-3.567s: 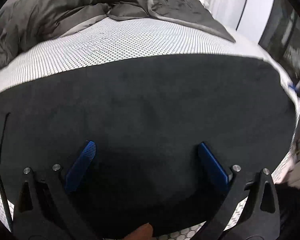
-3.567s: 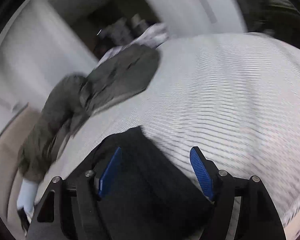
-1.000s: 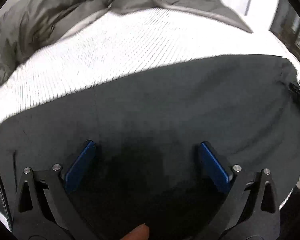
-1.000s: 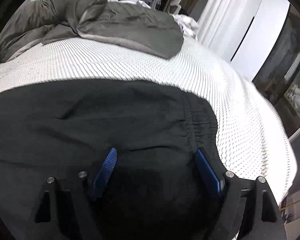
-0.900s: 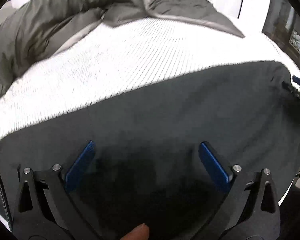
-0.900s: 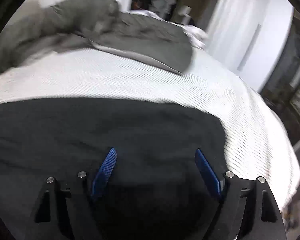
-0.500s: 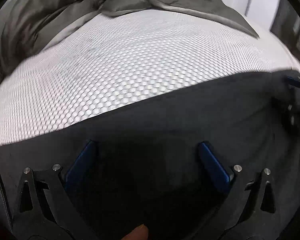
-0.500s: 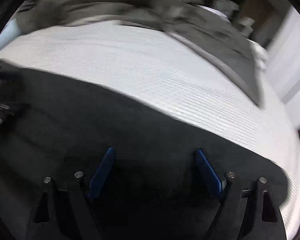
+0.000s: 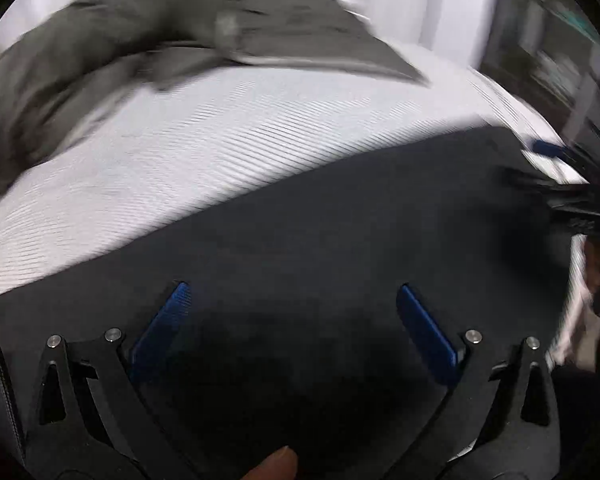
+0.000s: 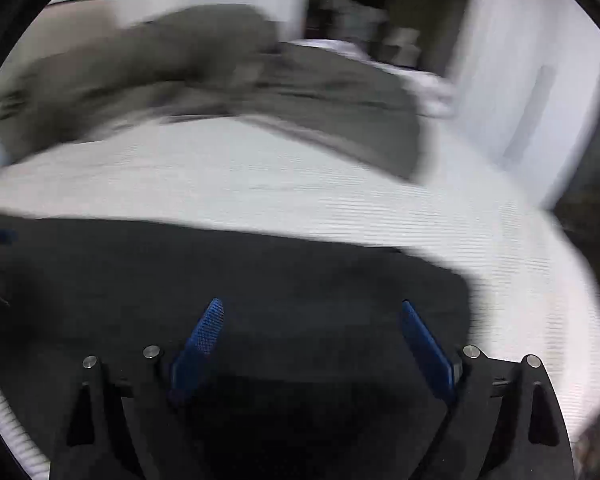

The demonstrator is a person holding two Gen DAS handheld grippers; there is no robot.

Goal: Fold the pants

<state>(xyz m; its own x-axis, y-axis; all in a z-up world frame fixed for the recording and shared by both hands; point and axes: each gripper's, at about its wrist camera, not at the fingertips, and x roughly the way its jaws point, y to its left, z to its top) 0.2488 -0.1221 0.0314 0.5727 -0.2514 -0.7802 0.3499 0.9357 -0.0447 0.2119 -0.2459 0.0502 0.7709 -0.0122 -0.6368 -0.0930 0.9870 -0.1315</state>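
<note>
Between folds, I judge: the left gripper [image 9: 292,312] and right gripper [image 10: 312,328], whose jaws have just been opening, both hang wide and empty over the black pants [image 9: 340,232], and next each must bite a hem near six o'clock.

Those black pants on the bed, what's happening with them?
A person is folding the black pants on a white bed, with a grabbing tool in each hand. The pants lie spread flat across the near side. The left tool and the right tool both hang over the dark cloth with their blue fingers wide apart, gripping nothing; the right one has just been opening wider. A rumpled grey blanket sits further back.
</note>
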